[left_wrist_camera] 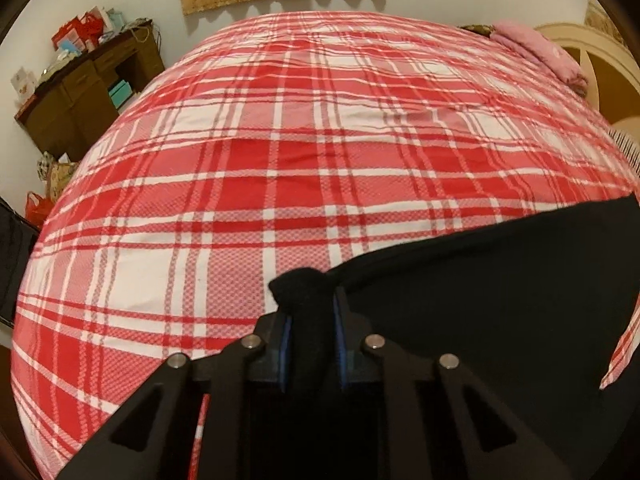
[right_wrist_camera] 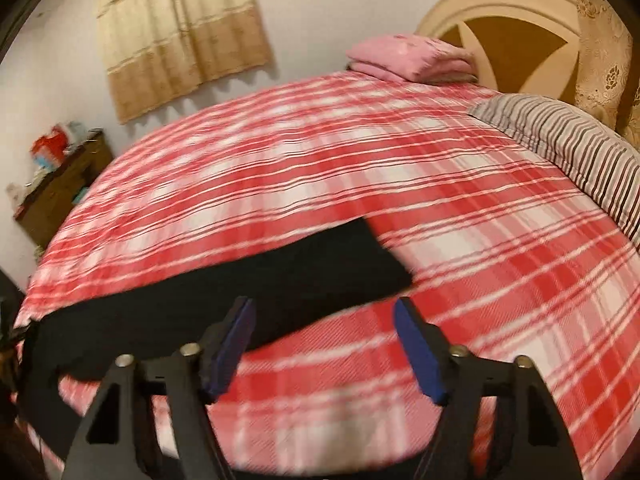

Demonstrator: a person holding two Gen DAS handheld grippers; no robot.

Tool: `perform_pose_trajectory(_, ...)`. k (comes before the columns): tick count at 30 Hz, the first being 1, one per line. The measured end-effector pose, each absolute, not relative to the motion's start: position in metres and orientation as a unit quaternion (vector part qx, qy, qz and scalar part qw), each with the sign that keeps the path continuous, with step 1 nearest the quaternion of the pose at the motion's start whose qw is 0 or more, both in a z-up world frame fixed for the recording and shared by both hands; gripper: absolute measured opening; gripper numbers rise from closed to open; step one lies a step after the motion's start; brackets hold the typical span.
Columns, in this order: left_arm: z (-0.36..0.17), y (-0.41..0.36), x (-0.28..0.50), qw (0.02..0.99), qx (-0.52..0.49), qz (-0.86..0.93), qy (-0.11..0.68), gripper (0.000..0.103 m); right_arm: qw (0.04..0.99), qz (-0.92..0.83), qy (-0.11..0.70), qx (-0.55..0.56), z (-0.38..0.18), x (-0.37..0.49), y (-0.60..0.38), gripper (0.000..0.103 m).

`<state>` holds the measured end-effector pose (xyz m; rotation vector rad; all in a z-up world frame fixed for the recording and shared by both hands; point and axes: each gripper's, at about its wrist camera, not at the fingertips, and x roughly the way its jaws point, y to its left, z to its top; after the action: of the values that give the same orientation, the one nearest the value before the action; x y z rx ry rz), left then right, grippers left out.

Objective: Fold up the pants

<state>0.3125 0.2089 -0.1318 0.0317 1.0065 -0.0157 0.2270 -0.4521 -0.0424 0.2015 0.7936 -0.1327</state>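
Note:
The black pants point(left_wrist_camera: 500, 280) lie on a bed with a red and white plaid sheet point(left_wrist_camera: 280, 140). My left gripper point(left_wrist_camera: 310, 312) is shut on a bunched edge of the pants, and the cloth runs off to the right from its jaws. In the right wrist view the pants point(right_wrist_camera: 240, 292) stretch flat across the sheet point(right_wrist_camera: 480, 280) from the left edge to a squared end near the middle. My right gripper point(right_wrist_camera: 324, 320) is open and empty, just above the near edge of the pants. That view is blurred.
A folded pink cloth point(right_wrist_camera: 408, 58) and a striped pillow point(right_wrist_camera: 568, 148) lie at the head of the bed by the cream headboard point(right_wrist_camera: 500, 12). A dark wooden desk point(left_wrist_camera: 88, 88) with clutter stands by the wall to the left. A beige curtain point(right_wrist_camera: 176, 32) hangs behind.

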Motion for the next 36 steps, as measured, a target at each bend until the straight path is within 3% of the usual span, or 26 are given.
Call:
perform_pose_trajectory(9, -0.136, 0.207, 0.312, 0.883, 0.014, -0.002, 0.470, 0.019, 0.892, -0.067, 0.437, 0.091, -0.084, 0.321, -0.489, 0.064)
perform_pose_trajectory(20, -0.139, 0.207, 0.312, 0.885, 0.009, -0.002, 0.466, 0.020, 0.869, -0.031, 0.485, 0.093, -0.132, 0.379, -0.502, 0.064)
perform_pose_trajectory(22, -0.138, 0.206, 0.313, 0.884, 0.010, -0.001, 0.468, 0.022, 0.864, -0.017, 0.496, 0.086, -0.140, 0.384, -0.500, 0.056)
perform_pose_trajectory(24, -0.138, 0.208, 0.315, 0.882, 0.007, -0.001, 0.472, 0.023, 0.868, -0.012, 0.492, 0.067, -0.139, 0.384, -0.496, 0.032)
perform_pose_trajectory(26, -0.137, 0.210, 0.318, 0.880, 0.007, -0.005, 0.475, 0.024, 0.869, -0.001, 0.488, 0.076, -0.137, 0.384, -0.497, 0.016)
perform_pose_trajectory(29, -0.135, 0.208, 0.319, 0.880, 0.017, -0.013, 0.475, 0.023, 0.870, 0.007, 0.488, 0.070, -0.134, 0.382, -0.494, 0.012)
perform_pose_trajectory(31, -0.132, 0.204, 0.317, 0.882, 0.031, -0.020, 0.470, 0.014, 0.876, 0.011, 0.479, 0.061, -0.129, 0.378, -0.487, 0.011)
perform_pose_trajectory(36, -0.124, 0.200, 0.312, 0.890, 0.043, -0.017, 0.453, 0.013, 0.900, 0.022, 0.432, 0.061, -0.099, 0.361, -0.479, 0.010)
